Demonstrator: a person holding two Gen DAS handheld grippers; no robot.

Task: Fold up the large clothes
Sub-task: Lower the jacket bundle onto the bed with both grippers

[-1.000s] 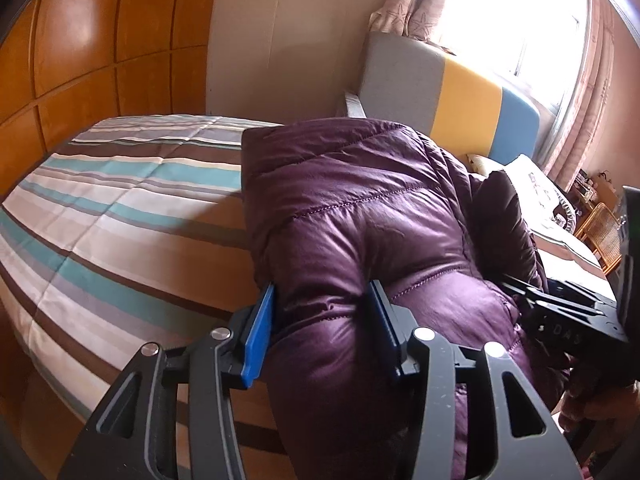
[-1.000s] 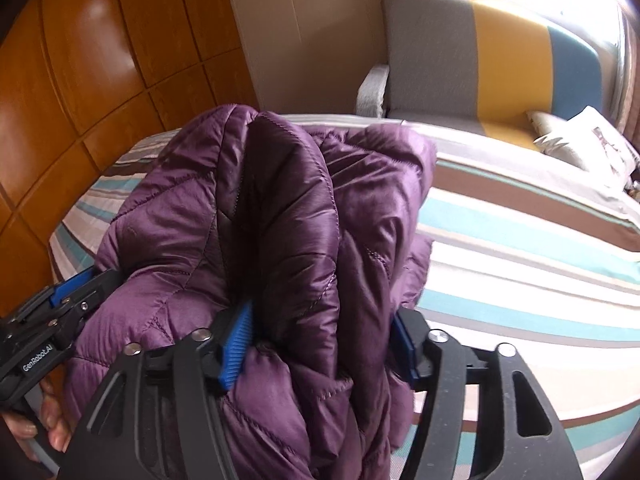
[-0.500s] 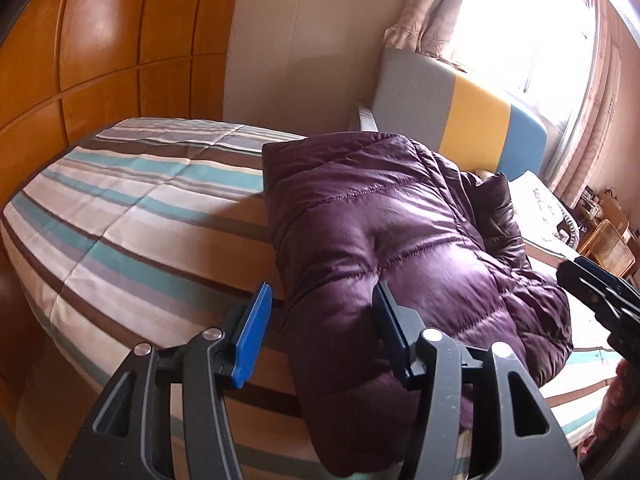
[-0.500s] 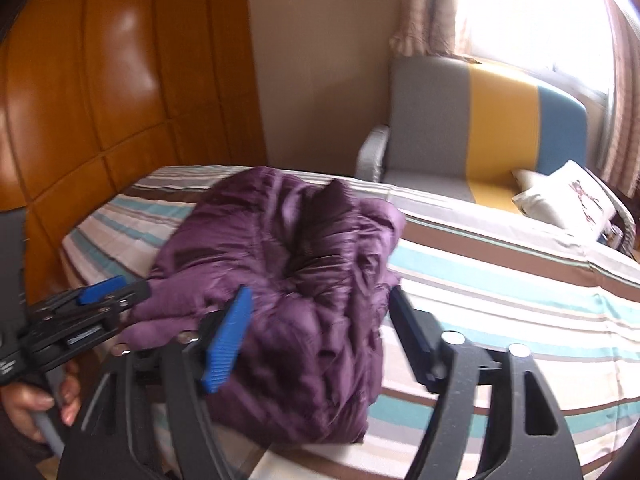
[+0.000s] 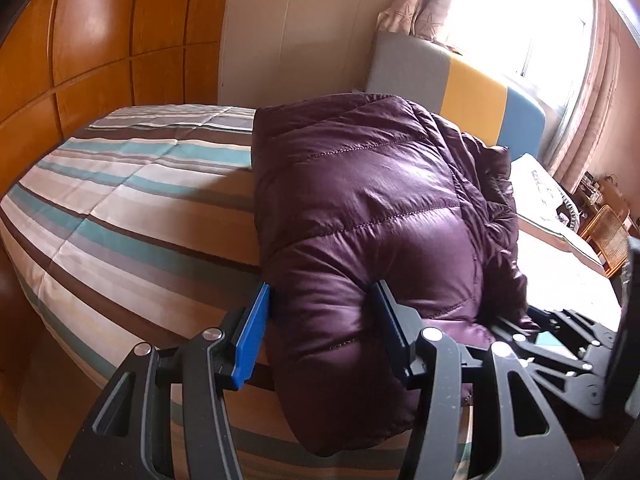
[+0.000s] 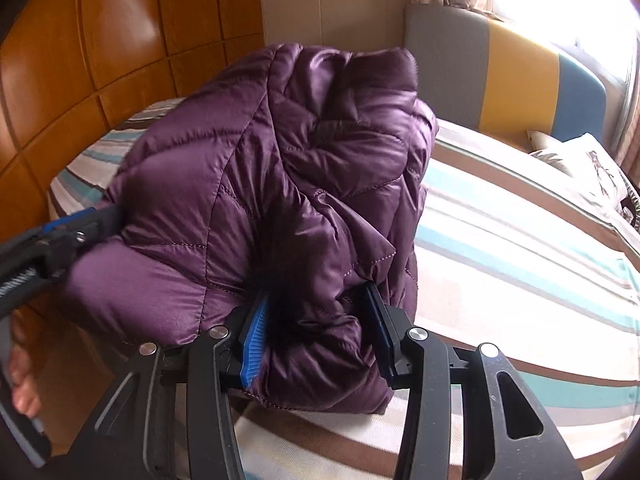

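A folded purple quilted down jacket (image 5: 368,216) lies on the striped bed (image 5: 132,208), its near end bulging over the bed's edge. My left gripper (image 5: 320,332) has its blue-padded jaws around the jacket's near left end, pressing into the padding. In the right wrist view the jacket (image 6: 280,168) is a thick bundle, and my right gripper (image 6: 316,336) has its jaws closed on the near right end. Each gripper shows in the other's view: the right one (image 5: 560,344), the left one (image 6: 60,236).
Orange wooden wall panels (image 5: 80,40) stand left of the bed. A grey, yellow and blue sofa (image 6: 500,76) stands behind it under a bright window. A white cushion (image 6: 584,168) lies at the right. A wicker chair (image 5: 608,236) stands far right.
One second ago both grippers held the jacket. Half a second ago they stood back from it, open. Now both have moved in again and their jaws grip the jacket's near end.
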